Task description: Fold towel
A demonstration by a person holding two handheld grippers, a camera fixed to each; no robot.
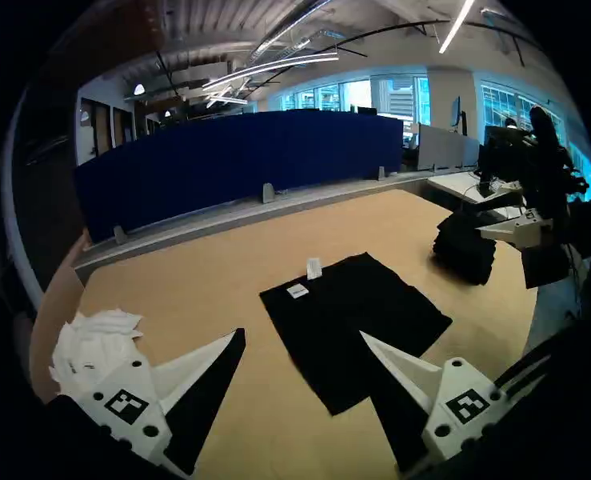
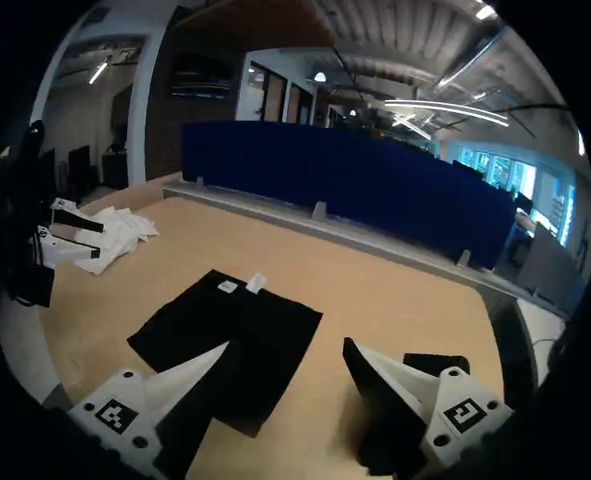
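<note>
black towel [image 1: 351,328] lies spread flat on the desk [image 1: 215,280] for folding. left gripper [image 1: 301,334] and right gripper [image 2: 287,343] hover, jaws released, empty.

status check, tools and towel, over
Left tool open, right tool open, both hovering. Flat black cloth spread out, ungripped. Crumpled white cloth pile lies apart from it.

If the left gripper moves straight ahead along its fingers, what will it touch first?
Most likely the black towel spread on the table; it lies just ahead between the open fingers of the left gripper. Depth is unclear.
</note>
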